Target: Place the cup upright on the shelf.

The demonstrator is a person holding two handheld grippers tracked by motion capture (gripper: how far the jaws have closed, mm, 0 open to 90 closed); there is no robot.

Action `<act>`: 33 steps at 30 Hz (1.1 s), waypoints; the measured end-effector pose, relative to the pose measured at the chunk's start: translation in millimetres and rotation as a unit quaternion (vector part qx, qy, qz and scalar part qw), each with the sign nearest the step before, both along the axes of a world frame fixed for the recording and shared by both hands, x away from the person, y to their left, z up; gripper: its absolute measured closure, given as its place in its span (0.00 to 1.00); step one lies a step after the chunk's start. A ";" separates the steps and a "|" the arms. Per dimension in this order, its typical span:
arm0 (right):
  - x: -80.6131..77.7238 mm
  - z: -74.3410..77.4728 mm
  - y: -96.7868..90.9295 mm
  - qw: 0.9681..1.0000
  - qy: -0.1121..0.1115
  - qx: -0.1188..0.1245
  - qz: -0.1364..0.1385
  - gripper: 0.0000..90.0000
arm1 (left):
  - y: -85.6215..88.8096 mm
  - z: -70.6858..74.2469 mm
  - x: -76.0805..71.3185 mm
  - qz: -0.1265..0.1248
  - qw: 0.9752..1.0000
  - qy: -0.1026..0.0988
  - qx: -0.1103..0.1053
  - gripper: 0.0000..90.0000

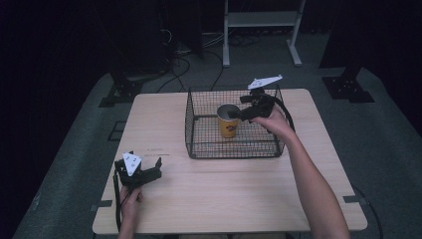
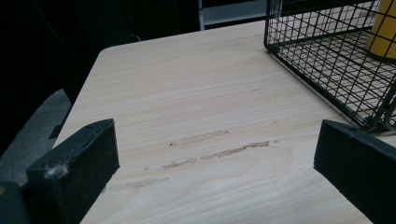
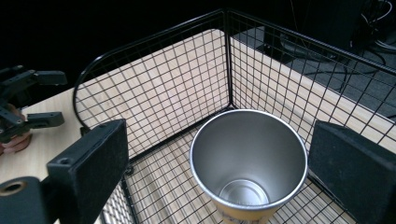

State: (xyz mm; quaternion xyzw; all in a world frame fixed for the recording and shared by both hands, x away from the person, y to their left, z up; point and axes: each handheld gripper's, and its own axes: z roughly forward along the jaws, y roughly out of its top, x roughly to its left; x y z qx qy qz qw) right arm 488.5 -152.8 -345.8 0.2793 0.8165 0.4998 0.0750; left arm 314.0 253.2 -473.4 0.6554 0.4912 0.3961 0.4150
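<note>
While hovering, right gripper (image 1: 238,115): gaping wide over cup (image 1: 228,121), frame centre.
Basket (image 1: 199,149): walling cup in.
Left gripper (image 1: 144,172): lying wide, lower left.

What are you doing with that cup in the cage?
A person holds a gripper in each hand at a wooden table. The right gripper is over the black wire basket, jaws open on either side of the yellow cup, which stands upright and empty inside. The left gripper rests open near the table's front left.

Yellow cup (image 2: 385,28) mostly beyond the frame edge behind basket (image 2: 322,56) mesh; print illegible.
</note>
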 end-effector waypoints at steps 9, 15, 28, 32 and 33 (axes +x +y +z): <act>-13.6 4.6 -13.5 1.000 0.008 0.009 -0.005 0.05 | -0.1 0.0 0.0 0.001 1.000 0.000 0.000 0.00; -24.3 6.6 -25.9 1.000 0.015 0.019 -0.003 0.05 | -0.2 0.0 0.1 0.001 1.000 0.001 0.001 0.00; -47.5 4.7 -39.0 0.999 0.011 0.030 0.004 0.06 | -0.3 0.0 0.0 0.000 1.000 0.001 0.002 0.00; -56.5 6.0 -40.8 0.999 0.009 0.030 0.012 0.06 | -0.3 0.0 0.0 0.000 1.000 0.001 0.003 0.00; -58.8 6.2 -41.6 0.999 0.005 0.031 0.012 0.06 | -0.4 0.0 0.0 0.000 1.000 0.001 0.004 0.00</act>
